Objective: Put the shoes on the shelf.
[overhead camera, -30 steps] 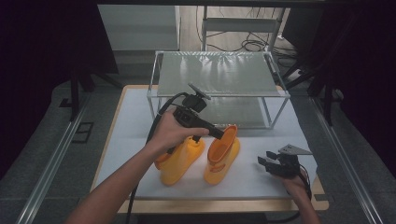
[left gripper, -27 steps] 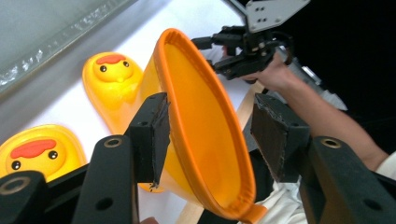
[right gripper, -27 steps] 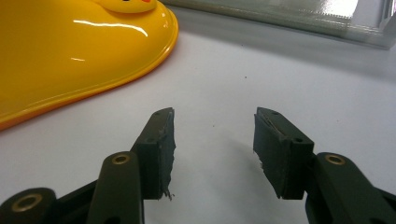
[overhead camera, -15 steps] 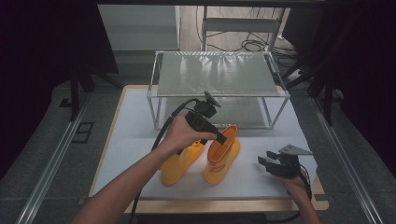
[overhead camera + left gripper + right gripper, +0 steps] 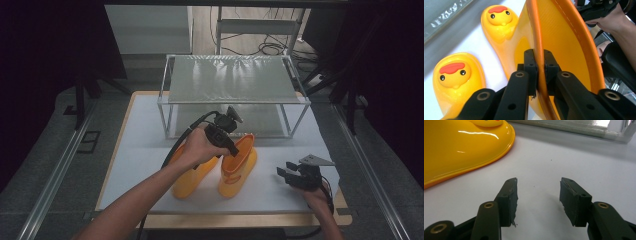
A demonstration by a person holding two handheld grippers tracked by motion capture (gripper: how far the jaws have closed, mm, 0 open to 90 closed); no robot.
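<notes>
My left tongs (image 5: pixel 539 72) have just been closing and now pinch the orange rim of the right-hand duck-faced rain boot (image 5: pixel 239 162), a thin edge that gives a firm hold for lifting it off the white surface (image 5: pixel 145 150) beside its mate (image 5: pixel 192 175). My right tongs (image 5: pixel 538 200) rest apart, empty, nearby.

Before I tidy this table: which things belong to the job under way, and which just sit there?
In the job:
- right boot, rim pinched by left gripper
- left boot beside it

Just there:
- wire rack
- right gripper, open, idle on white mat
</notes>
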